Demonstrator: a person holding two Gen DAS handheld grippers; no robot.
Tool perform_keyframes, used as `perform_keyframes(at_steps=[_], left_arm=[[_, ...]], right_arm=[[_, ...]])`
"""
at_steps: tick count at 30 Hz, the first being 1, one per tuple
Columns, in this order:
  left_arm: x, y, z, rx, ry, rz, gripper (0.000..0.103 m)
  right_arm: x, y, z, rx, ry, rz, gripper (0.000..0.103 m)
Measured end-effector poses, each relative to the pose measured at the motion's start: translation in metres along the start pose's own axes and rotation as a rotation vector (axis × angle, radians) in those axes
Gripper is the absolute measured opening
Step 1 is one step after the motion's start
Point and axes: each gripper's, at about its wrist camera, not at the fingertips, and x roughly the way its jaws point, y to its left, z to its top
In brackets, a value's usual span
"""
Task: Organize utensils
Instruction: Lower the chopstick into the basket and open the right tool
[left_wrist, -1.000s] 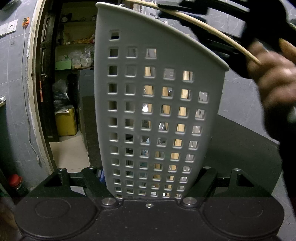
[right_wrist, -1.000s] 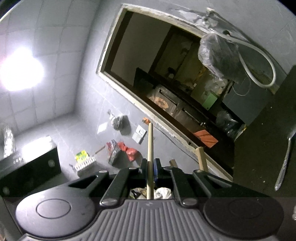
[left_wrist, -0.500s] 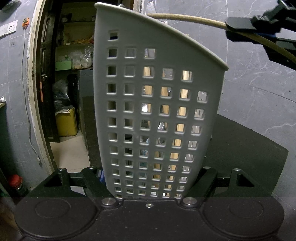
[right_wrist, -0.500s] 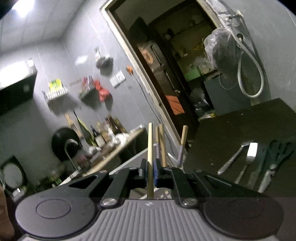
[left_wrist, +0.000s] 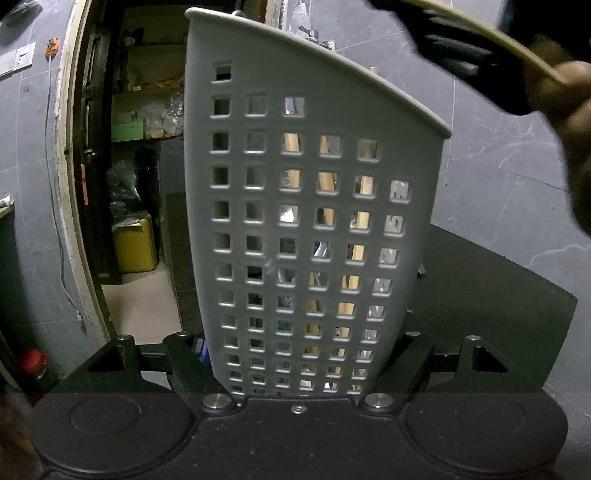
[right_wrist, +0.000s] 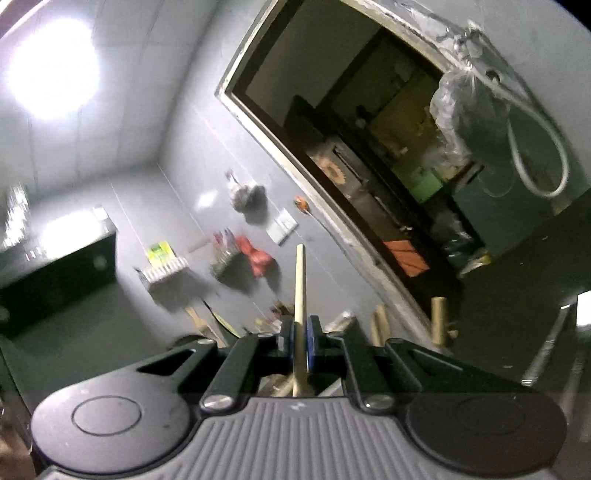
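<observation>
Left tongs (left_wrist: 301, 384) pinch the grey perforated plastic holder (left_wrist: 314, 221), partly loaded with wooden utensils; right tongs (right_wrist: 300, 341) at 1 o'clock clamp a thin wooden stick (right_wrist: 300, 291), not yet in.

Both feeds reach me dim and grey. On the right wrist view a ceiling lamp (right_wrist: 51, 74) burns out to white glare at ten o'clock, with a second blown reflection on a dark cabinet (right_wrist: 66, 229) at nine. That whole picture is smeared by motion; the wall clutter streaks. On the left wrist view the perforated caddy (left_wrist: 314, 221) is sharp and evenly lit, while a hand (left_wrist: 565, 110) at two o'clock is blurred. The doorway (left_wrist: 92, 147) bows with fisheye bend, and the corners go black.
</observation>
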Motion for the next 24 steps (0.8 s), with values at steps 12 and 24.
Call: perform_keyframes(at_steps=[12,24], left_arm=[[0.0,0.002,0.0,0.002,-0.003,-0.007,0.078],[0.002,-0.001,0.0,0.023,0.002,-0.003,0.076]], right_arm=[[0.035,-0.038,-0.006,0.0,-0.185,0.011,0.01],[0.037,-0.032,-0.034,-0.162,-0.298,-0.071,0.01]])
